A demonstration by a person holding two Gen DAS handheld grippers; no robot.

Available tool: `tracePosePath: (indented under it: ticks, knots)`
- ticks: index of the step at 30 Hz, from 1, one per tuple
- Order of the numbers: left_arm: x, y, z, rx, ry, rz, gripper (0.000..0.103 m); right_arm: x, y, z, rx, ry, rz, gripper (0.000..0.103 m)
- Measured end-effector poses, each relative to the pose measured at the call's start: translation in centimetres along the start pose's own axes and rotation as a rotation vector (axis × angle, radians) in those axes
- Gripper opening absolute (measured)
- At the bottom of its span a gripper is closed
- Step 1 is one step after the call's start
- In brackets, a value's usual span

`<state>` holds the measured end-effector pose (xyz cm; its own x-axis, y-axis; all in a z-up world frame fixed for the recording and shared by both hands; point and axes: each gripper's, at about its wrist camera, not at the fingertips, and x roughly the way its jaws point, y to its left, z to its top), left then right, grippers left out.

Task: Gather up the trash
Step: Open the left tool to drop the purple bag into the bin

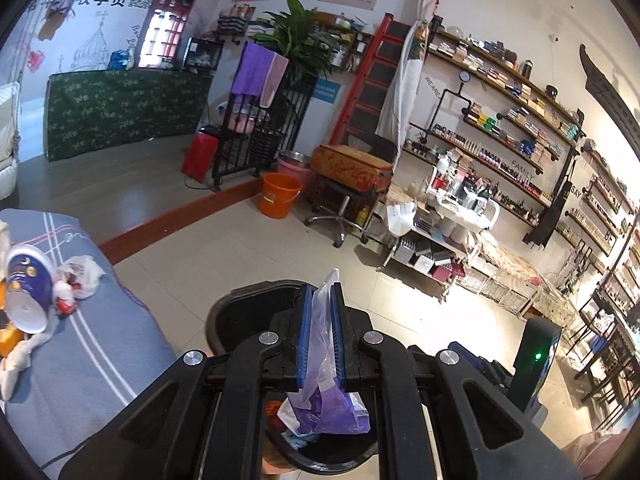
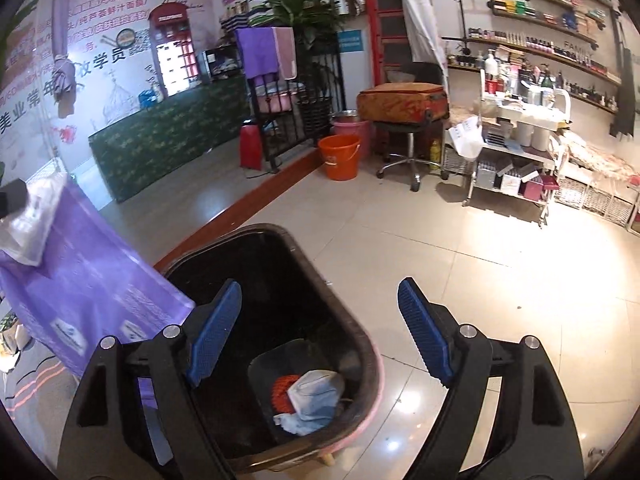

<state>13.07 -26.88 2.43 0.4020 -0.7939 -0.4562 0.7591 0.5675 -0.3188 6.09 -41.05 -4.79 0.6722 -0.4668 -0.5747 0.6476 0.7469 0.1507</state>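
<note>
Dangling a purple plastic bag [image 1: 326, 396] from the clamped left hand-held gripper [image 1: 321, 336] over the black bin [image 2: 280, 280], right hand-held gripper [image 2: 320, 332] spread empty; risks clinging to the pads or drifting past the rim onto the floor.

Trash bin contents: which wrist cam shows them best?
Right wrist: it looks straight into the open black trash bin, showing crumpled trash at the bottom. In the left wrist view the left gripper, shut on a purple plastic bag, covers most of the bin.
</note>
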Motion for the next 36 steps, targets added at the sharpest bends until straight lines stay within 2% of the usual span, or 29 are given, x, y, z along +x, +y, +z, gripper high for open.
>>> tracePosePath:
  ticks: [5,8,10,11,12,14,16,20,24,36]
  knots:
    - [2.2,-1.9,-0.7,0.040,0.040,-0.026,0.011,0.1,-1.4,0.5,0.016,-0.004,-0.038,0.080]
    - [3.6,-2.2,-1.4,0.046,0.094,-0.036,0.013,-0.2,-1.9,1.0,0.025,-0.012,-0.053,0.080]
    - [4.6,-1.9,-2.0,0.043,0.155,-0.028,0.039,-0.5,-2.1,1.3,0.029,-0.019,-0.055,0.082]
    - [4.7,-1.7,-2.1,0.039,0.167,-0.020,0.074,-0.7,-2.0,1.5,0.029,-0.024,-0.054,0.083]
    - [4.7,-1.2,-2.5,0.022,0.170,-0.017,0.091,-0.8,-2.0,1.6,0.027,-0.028,-0.054,0.084]
    - [4.4,-0.3,-3.0,-0.016,0.170,-0.024,0.091,-1.0,-1.9,1.7,0.021,-0.036,-0.056,0.085]
    - [4.1,0.6,-3.5,-0.036,0.193,-0.005,0.091,-1.1,-1.9,1.9,0.021,-0.041,-0.059,0.089]
    - [2.6,1.8,-4.3,-0.070,0.189,0.036,0.093,-1.1,-1.3,1.7,0.023,-0.038,-0.048,0.090]
    - [0.6,3.1,-4.9,-0.091,0.173,0.082,0.097,-0.8,-0.4,1.6,0.017,-0.023,-0.021,0.090]
    - [-4.0,6.4,-5.2,-0.141,0.123,0.204,0.097,-1.4,4.8,0.4,-0.040,0.014,0.089,0.092]
